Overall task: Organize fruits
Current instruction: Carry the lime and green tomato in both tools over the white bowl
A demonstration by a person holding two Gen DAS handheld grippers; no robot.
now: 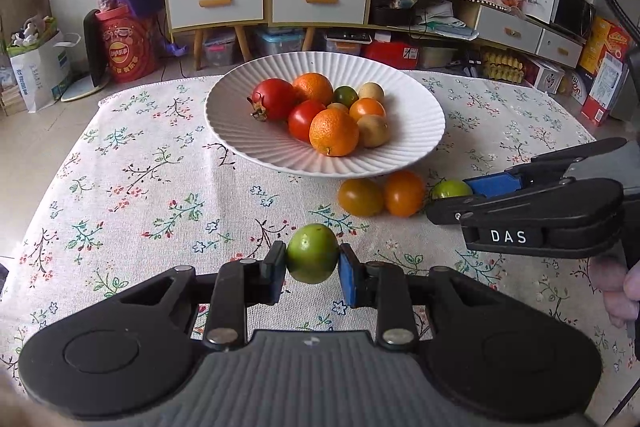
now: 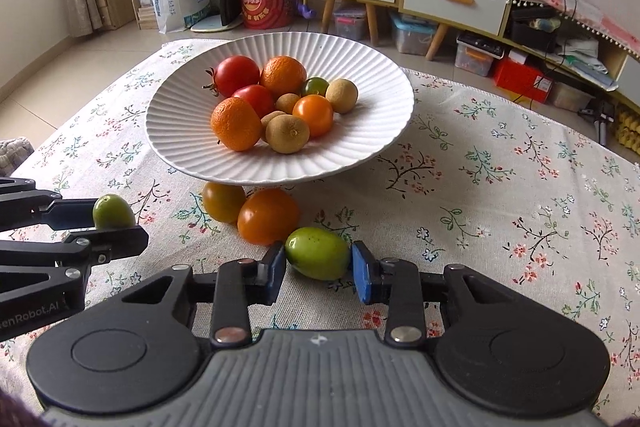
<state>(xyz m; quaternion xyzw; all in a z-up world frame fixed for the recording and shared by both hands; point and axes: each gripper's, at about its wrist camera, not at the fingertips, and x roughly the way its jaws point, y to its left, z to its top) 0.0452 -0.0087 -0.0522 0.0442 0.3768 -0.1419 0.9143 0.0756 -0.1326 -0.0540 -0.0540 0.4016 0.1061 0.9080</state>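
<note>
Tablecloth [image 1: 152, 163]: floral, covers the whole table; its near edge is hidden under the gripper bodies in both views.
Plate [image 2: 192, 155]: white, ribbed, sits mid-table towards the far side. Its near rim overhangs and partly hides the tops of the loose fruit in the right wrist view.
Fruit in plate: two red tomatoes [image 2: 238, 75], two oranges [image 2: 235, 125], one orange tomato [image 2: 314, 115], one small green fruit mostly hidden behind the others, several tan-brown round fruits [image 2: 287, 133]. Exact count of the tan ones unclear; some are half covered.
Loose fruit on cloth: two orange tomatoes [image 2: 267, 215] touching each other, just near of the plate rim.
Left gripper [image 1: 313, 263]: pinching a green fruit [image 1: 313, 253] between its blue pads; the fruit's sides sit against both pads. Whether it is clear of the cloth cannot be told.
Right gripper [image 2: 319, 265]: pads closed onto a second, oval green fruit [image 2: 318, 258], just near-right of the loose tomatoes. Left pad touches; the right pad looks in contact, though a thin gap cannot be ruled out. The fruit appears to rest on the cloth.
Cross-view: each gripper shows side-on in the other camera, cut off at the frame edge, with its green fruit half hidden by the fingers.
Hand [image 1: 618, 291]: only fingers visible at the right edge, blurred.
</note>
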